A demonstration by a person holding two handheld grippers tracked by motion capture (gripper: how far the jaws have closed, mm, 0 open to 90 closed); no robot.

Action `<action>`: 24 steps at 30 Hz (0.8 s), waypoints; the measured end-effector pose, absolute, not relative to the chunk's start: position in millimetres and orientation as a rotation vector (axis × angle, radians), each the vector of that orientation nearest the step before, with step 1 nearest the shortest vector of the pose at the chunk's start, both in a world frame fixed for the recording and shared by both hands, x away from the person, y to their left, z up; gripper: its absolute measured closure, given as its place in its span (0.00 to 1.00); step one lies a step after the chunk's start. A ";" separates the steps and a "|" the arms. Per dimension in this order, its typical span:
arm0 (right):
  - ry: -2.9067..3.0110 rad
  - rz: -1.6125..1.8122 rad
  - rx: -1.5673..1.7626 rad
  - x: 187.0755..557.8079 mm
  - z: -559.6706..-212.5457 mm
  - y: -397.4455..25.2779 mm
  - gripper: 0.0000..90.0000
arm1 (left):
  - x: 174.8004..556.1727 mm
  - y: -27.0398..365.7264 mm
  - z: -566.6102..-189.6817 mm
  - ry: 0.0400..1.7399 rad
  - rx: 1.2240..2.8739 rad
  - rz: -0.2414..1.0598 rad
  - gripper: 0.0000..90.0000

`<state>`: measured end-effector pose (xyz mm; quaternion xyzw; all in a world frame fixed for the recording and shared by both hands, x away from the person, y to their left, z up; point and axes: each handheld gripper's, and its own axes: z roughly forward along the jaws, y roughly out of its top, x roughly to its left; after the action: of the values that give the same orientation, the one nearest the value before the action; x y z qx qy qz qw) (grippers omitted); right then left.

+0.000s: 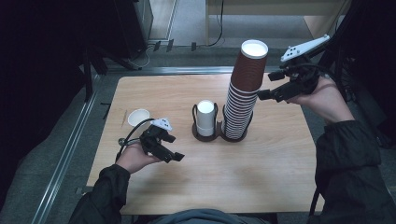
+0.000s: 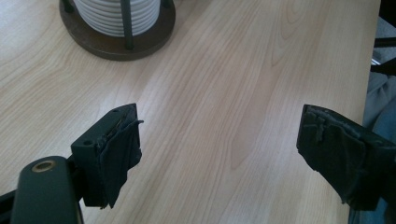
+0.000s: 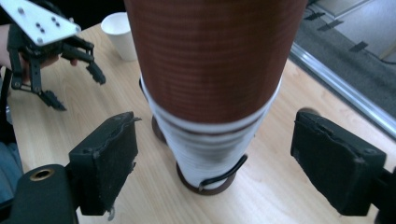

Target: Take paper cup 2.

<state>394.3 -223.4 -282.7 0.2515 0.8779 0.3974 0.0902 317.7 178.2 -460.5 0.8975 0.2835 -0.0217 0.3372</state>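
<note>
Approach step: right gripper (image 1: 267, 88) hovering beside top brown cup (image 1: 251, 65) of cup stack (image 1: 238, 114), jaws spread wide, holding nothing. Left gripper (image 1: 173, 148) idling open, empty, left of stack. Judged next: straddling brown cup, closing, lifting straight up.

High view overhead, looking forward; gripper views close, low; all share cup stack (image 1: 243, 93).

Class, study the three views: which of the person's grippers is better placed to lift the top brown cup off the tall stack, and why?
The right gripper: judging by its view, its open jaws flank the brown cup stack. The left gripper hangs low over bare table.
</note>
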 end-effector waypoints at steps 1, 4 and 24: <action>2.607 1.184 0.734 395.8 -279.2 -221.7 0.16 | 317.7 178.1 -460.4 0.734 2.343 -0.062 0.15; 2.595 1.214 0.711 400.7 -267.8 -217.3 0.16 | 317.8 177.7 -460.1 0.722 2.347 -0.073 0.15; 2.558 1.293 0.652 418.8 -245.4 -182.8 0.17 | 316.3 172.9 -464.3 0.698 2.385 -0.085 0.15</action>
<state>418.8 -182.8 -245.4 0.2206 0.8658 0.4377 0.1011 316.3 172.9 -464.3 0.9082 0.2660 -0.0322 0.3215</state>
